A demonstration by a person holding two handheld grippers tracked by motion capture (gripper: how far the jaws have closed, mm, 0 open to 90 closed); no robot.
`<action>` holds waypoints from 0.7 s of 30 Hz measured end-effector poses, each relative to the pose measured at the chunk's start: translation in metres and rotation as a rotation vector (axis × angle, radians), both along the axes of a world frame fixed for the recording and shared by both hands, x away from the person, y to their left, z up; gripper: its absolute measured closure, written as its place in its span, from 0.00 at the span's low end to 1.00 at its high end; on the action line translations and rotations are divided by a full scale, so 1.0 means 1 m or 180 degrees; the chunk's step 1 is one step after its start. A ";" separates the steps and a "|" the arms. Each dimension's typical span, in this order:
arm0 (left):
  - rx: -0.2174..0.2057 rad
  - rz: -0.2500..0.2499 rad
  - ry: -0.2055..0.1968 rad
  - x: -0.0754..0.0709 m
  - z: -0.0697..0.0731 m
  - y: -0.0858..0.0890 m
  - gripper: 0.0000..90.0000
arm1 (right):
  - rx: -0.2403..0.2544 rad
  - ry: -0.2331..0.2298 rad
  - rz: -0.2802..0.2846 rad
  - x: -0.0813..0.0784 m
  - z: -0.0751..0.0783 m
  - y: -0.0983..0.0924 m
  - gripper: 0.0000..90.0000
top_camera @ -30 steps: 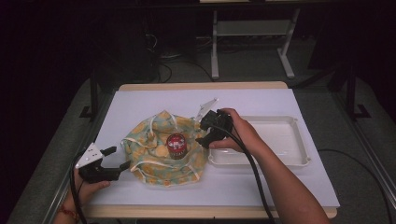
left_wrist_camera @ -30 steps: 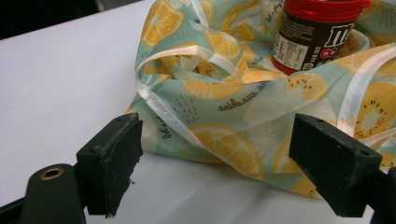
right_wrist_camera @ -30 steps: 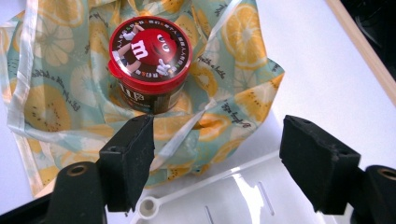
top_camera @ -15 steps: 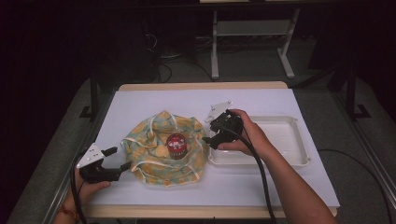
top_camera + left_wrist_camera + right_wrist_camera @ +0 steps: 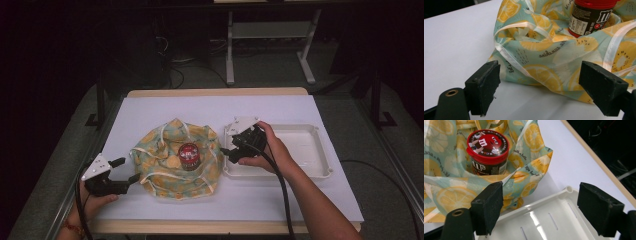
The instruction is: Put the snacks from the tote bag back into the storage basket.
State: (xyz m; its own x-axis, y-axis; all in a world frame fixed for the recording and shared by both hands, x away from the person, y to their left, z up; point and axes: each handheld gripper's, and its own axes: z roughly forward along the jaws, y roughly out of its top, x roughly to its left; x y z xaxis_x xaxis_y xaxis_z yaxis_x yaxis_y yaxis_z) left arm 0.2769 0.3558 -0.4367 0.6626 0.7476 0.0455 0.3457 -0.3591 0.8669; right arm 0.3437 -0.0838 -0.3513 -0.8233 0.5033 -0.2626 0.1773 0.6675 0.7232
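On the bench (image 5: 165, 107) a cloth (image 5: 159, 145) lies left of centre, with a jar (image 5: 189, 155) standing upright on its middle. A tray (image 5: 320, 150) sits just right of the cloth. The left gripper (image 5: 125, 170) hovers at the cloth's left edge, the right gripper (image 5: 226, 145) over the tray's left rim.

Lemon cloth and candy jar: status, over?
Left gripper and right gripper open, empty. Candy jar upright on lemon cloth. White tray beside cloth.
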 end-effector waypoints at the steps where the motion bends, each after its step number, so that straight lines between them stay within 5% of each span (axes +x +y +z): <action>1: -0.0006 -0.0003 -0.0006 0.000 0.000 0.000 0.19 | 0.0013 -0.0007 -0.0005 -0.001 -0.001 -0.001 0.20; 21: 0.0014 -0.0008 0.0002 -0.001 0.000 0.000 0.19 | 0.0212 -0.0275 -0.0329 -0.012 -0.032 -0.034 0.19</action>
State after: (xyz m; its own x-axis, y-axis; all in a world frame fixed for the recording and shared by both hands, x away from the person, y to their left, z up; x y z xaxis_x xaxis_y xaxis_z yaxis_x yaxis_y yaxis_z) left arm 0.2764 0.3554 -0.4366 0.6644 0.7458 0.0484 0.3453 -0.3638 0.8651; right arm 0.3321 -0.1173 -0.3829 -0.7420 0.6028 -0.2934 0.1778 0.5989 0.7808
